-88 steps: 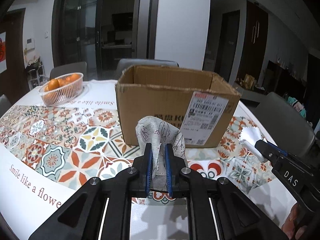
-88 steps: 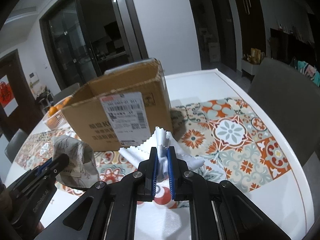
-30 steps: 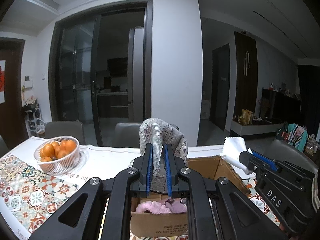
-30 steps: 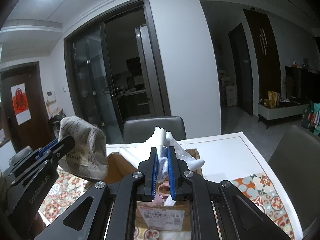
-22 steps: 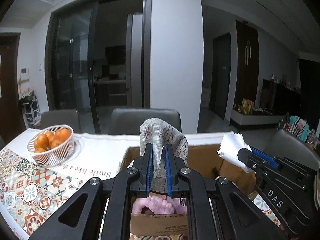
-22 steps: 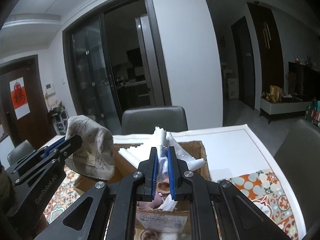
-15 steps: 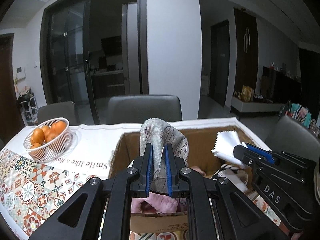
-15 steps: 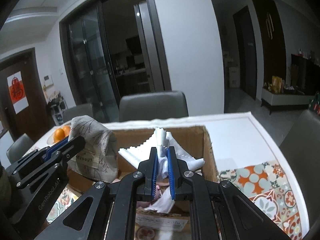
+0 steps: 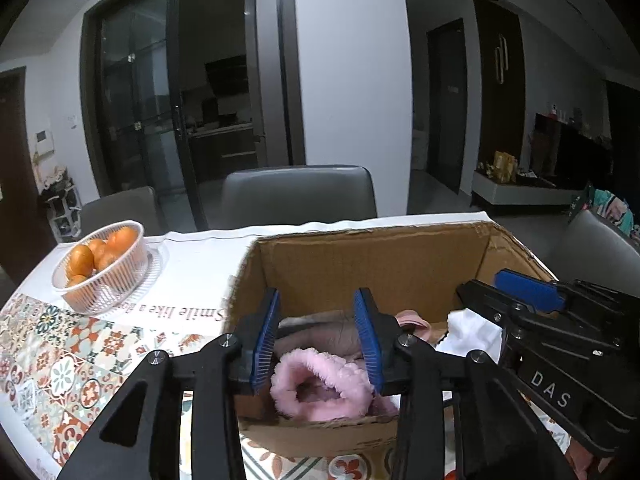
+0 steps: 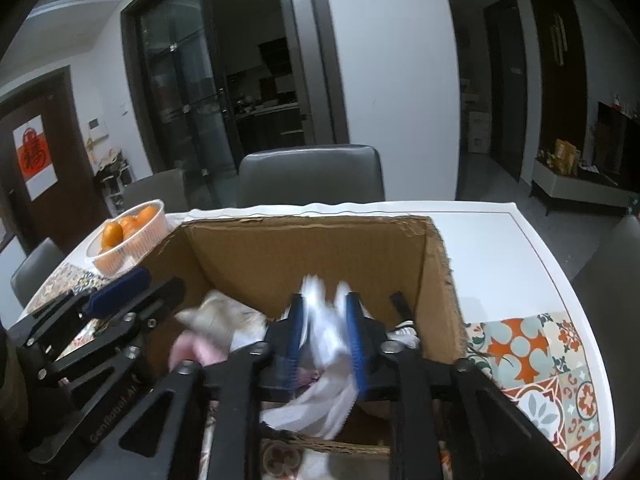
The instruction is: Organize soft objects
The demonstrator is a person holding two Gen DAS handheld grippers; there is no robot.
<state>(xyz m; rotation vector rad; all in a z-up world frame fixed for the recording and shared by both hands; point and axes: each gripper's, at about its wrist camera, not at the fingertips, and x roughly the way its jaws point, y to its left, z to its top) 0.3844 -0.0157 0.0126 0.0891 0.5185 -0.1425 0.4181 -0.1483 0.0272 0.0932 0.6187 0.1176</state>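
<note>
Cloth (image 10: pixel 326 344): white, blurred, dropping into the box (image 10: pixel 312 252).
Right gripper (image 10: pixel 324 340): tilting down, jaws opening, releasing it.
Left gripper (image 9: pixel 316 340): jaws opening, gripping nothing.

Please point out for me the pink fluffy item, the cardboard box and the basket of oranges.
pink fluffy item (image 9: pixel 320 384), left wrist view, its furry rim.
cardboard box (image 9: pixel 360 264), left wrist view, inner far wall.
basket of oranges (image 9: pixel 116 272), left wrist view, ribbed side wall.

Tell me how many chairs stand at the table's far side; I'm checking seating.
2: one grey chair directly behind the cardboard box, another left of it, behind the basket of oranges. Further chairs may be hidden beyond the frame.
</note>
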